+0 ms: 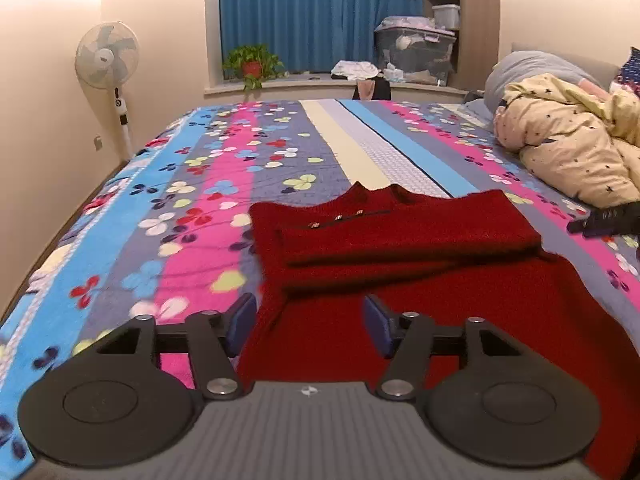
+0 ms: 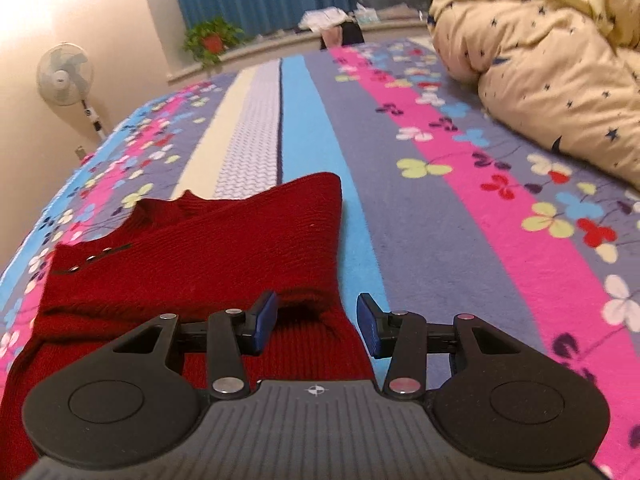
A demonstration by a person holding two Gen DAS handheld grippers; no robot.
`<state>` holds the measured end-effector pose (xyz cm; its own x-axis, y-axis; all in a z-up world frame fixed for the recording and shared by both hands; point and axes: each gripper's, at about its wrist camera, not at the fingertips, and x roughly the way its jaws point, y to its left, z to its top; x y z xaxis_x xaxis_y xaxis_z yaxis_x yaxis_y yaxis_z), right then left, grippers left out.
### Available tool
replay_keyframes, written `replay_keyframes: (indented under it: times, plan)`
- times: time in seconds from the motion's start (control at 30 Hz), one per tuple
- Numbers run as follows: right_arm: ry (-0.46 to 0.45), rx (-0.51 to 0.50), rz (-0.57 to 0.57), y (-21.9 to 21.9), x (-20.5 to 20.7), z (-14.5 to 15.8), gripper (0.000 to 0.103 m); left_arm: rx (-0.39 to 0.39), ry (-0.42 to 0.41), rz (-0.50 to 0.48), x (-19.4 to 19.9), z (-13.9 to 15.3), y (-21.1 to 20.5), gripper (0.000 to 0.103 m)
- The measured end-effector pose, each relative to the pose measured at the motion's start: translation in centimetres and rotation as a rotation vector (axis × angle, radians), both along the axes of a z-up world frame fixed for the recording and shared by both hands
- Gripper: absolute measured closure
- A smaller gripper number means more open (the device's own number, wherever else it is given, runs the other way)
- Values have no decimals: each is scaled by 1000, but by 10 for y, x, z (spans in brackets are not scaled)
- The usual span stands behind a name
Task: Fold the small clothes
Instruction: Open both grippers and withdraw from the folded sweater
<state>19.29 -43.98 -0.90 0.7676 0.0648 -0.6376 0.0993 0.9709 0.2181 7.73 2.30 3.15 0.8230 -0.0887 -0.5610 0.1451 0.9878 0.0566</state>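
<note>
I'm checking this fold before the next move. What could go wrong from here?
1. The sweater's folded-over sleeves lie loose, so lifting the hem might spill them.
2. The right gripper straddles the sweater's edge; closing there may pinch only one layer.
3. The left gripper could also snag the bedspread.

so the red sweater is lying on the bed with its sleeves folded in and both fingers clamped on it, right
Not quite. The red sweater does lie on the bed with its sleeves folded in, but neither gripper's fingers clamp it: both wrist views show the blue pads apart, gripping nothing.
</note>
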Motion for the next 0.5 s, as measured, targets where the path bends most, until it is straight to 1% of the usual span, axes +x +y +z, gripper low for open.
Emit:
replay_keyframes:
  times: [0.07,0.1,0.17,0.23,0.3,0.33,0.4,0.5]
  plan:
    - [-30,-15,9,-3,-24,10,57,4,-14,14,-24,-4,12,28]
    - [-46,-32,9,-4,-38,15,57,-7,-11,34,-35,-9,19,27]
    - [-74,-62,-8,-9,-67,23,57,-38,13,77,-50,-15,28,27]
    - [-82,-70,-28,-14,-92,25,57,-86,35,107,-62,-16,34,26]
    - [-72,-72,-55,-19,-115,25,57,-121,22,98,-72,-12,37,19]
    - [-69,-68,-68,-22,-125,25,57,-118,8,90,-75,-10,37,18]
    - [-64,-61,-96,-25,-142,23,57,-105,-4,80,-80,-6,36,18]
    - [-47,-75,-135,-26,-159,16,57,-126,6,86,-80,-3,33,18]
